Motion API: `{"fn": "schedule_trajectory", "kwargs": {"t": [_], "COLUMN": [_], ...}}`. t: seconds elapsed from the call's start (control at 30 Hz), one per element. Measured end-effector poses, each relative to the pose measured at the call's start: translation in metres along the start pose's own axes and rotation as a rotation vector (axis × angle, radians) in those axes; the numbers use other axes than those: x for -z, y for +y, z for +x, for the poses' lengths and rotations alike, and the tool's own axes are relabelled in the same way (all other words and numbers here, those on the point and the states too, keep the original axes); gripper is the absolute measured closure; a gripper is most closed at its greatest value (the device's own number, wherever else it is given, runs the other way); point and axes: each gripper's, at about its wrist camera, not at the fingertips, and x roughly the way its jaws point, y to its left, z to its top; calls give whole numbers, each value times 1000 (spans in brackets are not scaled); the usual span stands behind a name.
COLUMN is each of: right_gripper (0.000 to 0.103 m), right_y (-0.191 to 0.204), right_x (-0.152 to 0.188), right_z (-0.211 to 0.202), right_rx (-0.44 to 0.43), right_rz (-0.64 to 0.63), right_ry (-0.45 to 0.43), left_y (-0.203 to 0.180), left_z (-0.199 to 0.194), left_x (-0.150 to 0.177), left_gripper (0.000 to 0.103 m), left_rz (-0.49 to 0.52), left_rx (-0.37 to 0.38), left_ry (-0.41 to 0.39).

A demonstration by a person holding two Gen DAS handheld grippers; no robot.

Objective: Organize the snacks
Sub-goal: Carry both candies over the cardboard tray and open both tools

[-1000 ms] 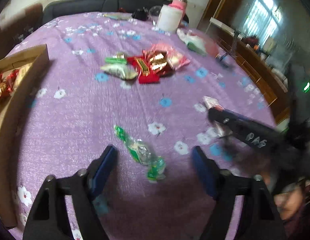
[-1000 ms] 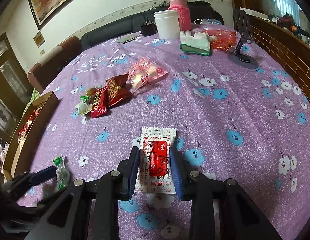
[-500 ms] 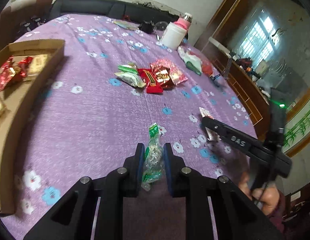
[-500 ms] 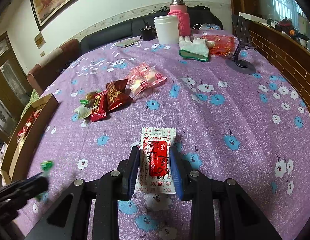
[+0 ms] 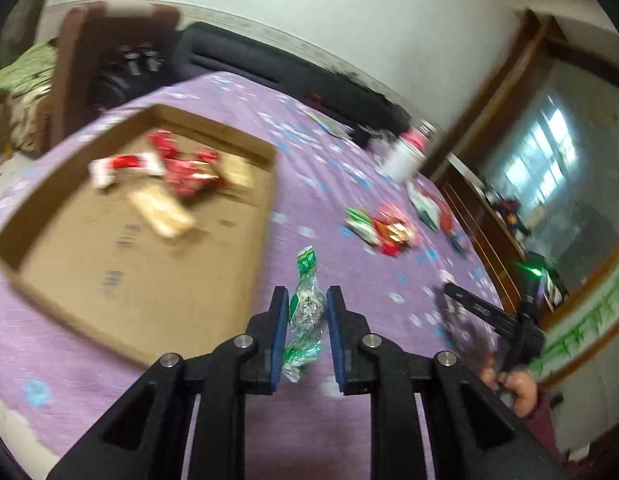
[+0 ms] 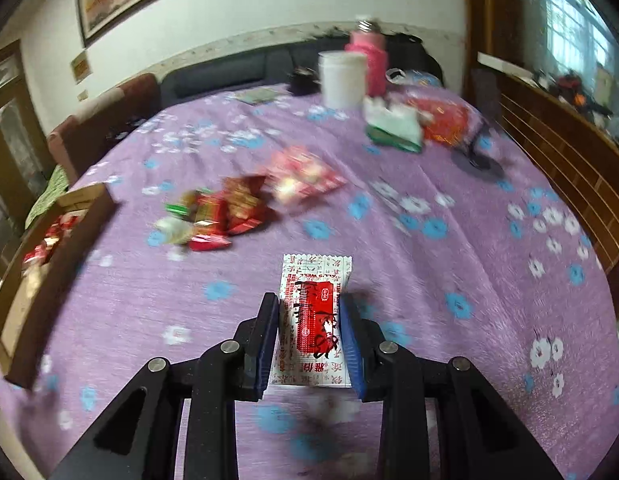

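A green candy wrapper (image 5: 305, 312) is clamped in the left tool (image 5: 307, 304), just beside the cardboard tray (image 5: 265, 216) edge; a red-and-white packet (image 6: 314, 320) is gripped by the right tool (image 6: 311, 312). Bare purple worktop (image 6: 449, 280) is seen ahead.

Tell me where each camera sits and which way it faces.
Left wrist: on the left claw, facing the box; its fingers clamp a green candy; the right claw and hand show.
Right wrist: on the right claw, facing the far sofa; its fingers clamp a white packet.
Shared: box, snack pile, tub.

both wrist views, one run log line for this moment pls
left gripper: shut on green candy | right gripper: shut on red-white packet | cardboard tray: holds snacks
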Motion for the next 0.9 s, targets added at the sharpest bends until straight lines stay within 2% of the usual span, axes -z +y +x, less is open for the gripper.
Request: {"fn": "schedule_trajectory", "kwargs": {"t": [0.13,0.3,0.4,0.5,0.63,0.8,0.9], "right_gripper": [71,70,70,70,70,70,70], "right_y": [44,118,158,195,242,296,321], "right_x": [-13,-25,-26,-27,-22,-5,6], "right_z": [-12,-23,-24,-18,-4,20,36], "right_rx": [-93,-256,-327,-390,-432,-463,-461], "right_rz": [-61,-152,-199,-235,-302,-395,-445], "right_ry": [-4,19,43,85,138,207,232], "left_y": [38,69,88,103,114,126,130], "left_z": [-16,-26,-23,-12,11,32,29], "left_x": [-14,-37,-52,-65,-78,-83,-83], "left_gripper": [84,84,84,84,84,84,84], "left_rz": [-61,-62,-55,-54,-41,-62,-82], "left_rx": [-58,-171,-222,-235,-276,-278,-259], "left_ry": [-31,-48,-30,-1,39,73,58]}}
